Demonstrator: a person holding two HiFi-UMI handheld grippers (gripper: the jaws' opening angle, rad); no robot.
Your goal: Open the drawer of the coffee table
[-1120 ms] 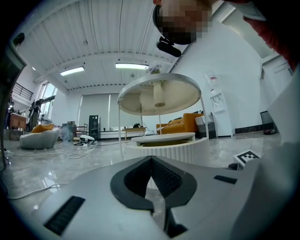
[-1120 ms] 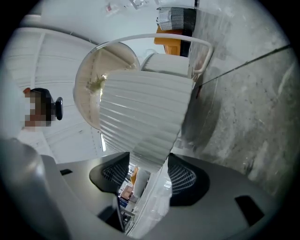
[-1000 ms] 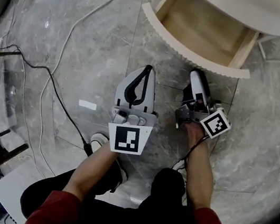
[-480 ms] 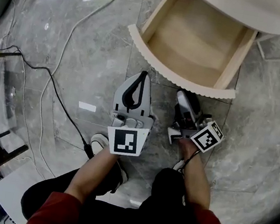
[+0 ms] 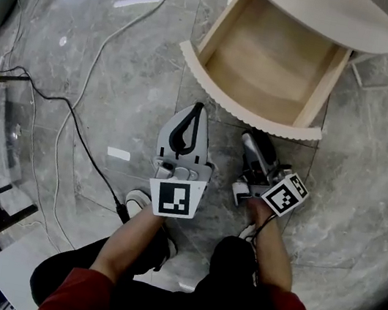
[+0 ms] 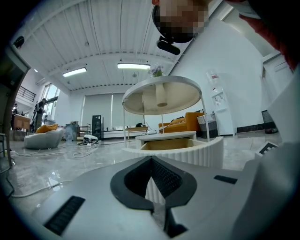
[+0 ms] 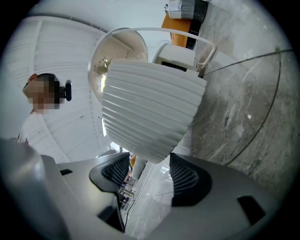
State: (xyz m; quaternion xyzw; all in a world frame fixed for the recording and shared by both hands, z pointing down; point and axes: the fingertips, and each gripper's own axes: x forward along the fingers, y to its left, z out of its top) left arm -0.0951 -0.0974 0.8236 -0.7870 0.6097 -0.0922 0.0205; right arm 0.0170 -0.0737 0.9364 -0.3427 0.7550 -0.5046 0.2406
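Drawer [image 5: 246, 111] of pale wood with a ribbed, curved cream front stands open under the round cream coffee table [image 5: 330, 15], just ahead of the left gripper [image 5: 199, 107] and the right gripper [image 5: 252, 140], its bare inside showing. Out to the left gripper's left, a thin black cable [image 5: 74, 118] snakes over the grey marble floor [image 5: 368, 181]. The white left gripper, whose only label is a black-and-white square marker [image 5: 174, 195], points at the ribbed front from a little way back; its dark pads meet at the tip with nothing between them. The right gripper, carrying a similar tilted marker [image 5: 285, 195], sits just short of that front, jaws parted and empty.
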